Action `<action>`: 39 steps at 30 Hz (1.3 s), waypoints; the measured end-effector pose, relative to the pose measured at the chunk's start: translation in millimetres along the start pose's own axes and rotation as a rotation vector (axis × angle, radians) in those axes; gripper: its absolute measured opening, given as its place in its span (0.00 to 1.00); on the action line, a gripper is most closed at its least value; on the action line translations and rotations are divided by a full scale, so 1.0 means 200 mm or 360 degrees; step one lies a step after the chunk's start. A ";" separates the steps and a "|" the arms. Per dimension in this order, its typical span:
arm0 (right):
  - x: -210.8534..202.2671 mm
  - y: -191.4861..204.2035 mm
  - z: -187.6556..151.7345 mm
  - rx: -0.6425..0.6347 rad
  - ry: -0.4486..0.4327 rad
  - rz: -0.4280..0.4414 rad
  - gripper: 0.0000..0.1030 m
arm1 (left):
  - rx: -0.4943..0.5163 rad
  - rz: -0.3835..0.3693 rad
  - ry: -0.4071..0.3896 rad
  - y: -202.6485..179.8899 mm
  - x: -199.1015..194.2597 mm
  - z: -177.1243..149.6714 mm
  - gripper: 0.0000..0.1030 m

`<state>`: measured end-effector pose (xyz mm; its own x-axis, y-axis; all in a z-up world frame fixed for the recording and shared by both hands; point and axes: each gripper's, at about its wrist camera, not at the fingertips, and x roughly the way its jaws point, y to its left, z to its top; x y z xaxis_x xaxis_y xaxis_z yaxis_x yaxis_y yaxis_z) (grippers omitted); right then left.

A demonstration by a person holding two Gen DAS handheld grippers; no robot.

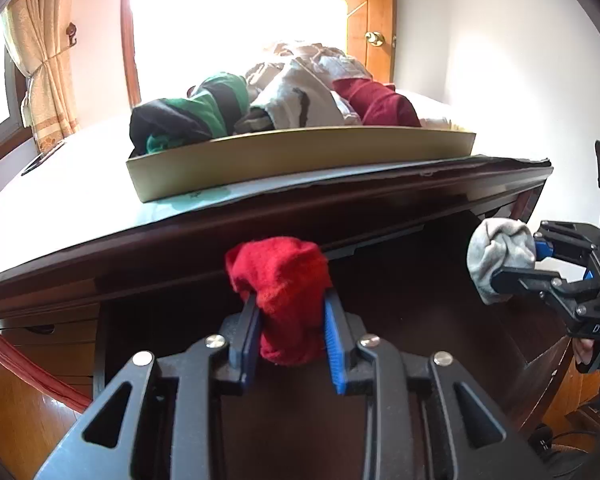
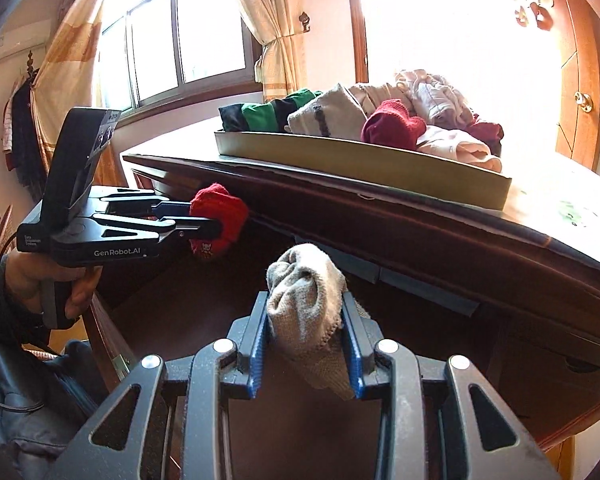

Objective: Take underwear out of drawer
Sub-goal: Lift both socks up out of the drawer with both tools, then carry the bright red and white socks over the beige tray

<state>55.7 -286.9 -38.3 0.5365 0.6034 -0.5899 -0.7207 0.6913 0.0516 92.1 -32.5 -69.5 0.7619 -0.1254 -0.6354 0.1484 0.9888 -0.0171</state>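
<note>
Left wrist view, big stuff first: dark wood desk (image 1: 340,216) with a pale top, drawer cavity (image 1: 400,300) open and dark below its front edge. On the desktop sits a shallow cardboard tray (image 1: 300,160), already piled with rolled garments: green-black, grey-white, maroon.

Left gripper (image 1: 288,336) is clamped on a red bundle (image 1: 280,288), blue pads squeezing its lower half, top bulging free above the fingers. Bundle sits in front of the desk edge, clear of the drawer cavity, below tray level.

Right gripper (image 2: 306,336) is clamped on a grey bundle (image 2: 306,296), same style of grip: pads on the mid-body, a loose tail hanging under the jaws. Also out in front of the drawer opening, just under the desktop lip.

Handling, my read: both are soft knit rolls, light, compressible, not fragile, not slippery against the ribbed pads. Weight is a non-issue; the risk is unrolling or a loose hem snagging the desk lip on the way up. Best hold is across the fattest part of the roll, as now. The grey one's dangling tail is the thing to watch, since it could catch the tray wall. Moderate squeeze is enough; harder just deforms the fabric.
</note>
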 end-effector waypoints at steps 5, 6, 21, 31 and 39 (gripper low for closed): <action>-0.04 0.00 -0.01 -0.0010 -0.0069 -0.0005 0.34 | -0.0015 0.0004 -0.0055 -0.01 -0.04 -0.01 0.26; -0.05 0.01 -0.01 -0.0016 -0.0084 -0.0009 0.34 | -0.0020 0.0006 -0.0065 0.00 -0.04 -0.01 0.26; -0.11 0.02 -0.01 -0.0043 -0.0161 -0.0038 0.34 | -0.0033 -0.0017 -0.0129 0.01 -0.10 0.01 0.26; -0.14 -0.01 0.07 -0.0050 -0.0187 -0.0049 0.34 | 0.0032 -0.0008 -0.0202 -0.01 -0.19 0.15 0.26; -0.17 -0.01 0.14 -0.0063 -0.0225 -0.0050 0.34 | 0.0058 -0.0011 -0.0244 -0.03 -0.21 0.25 0.26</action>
<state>51.0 -297.3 4.7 0.6134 0.6337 -0.4713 -0.7179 0.6961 0.0017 90.4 -36.4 -3.9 0.8477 -0.1460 -0.5099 0.1747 0.9846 0.0086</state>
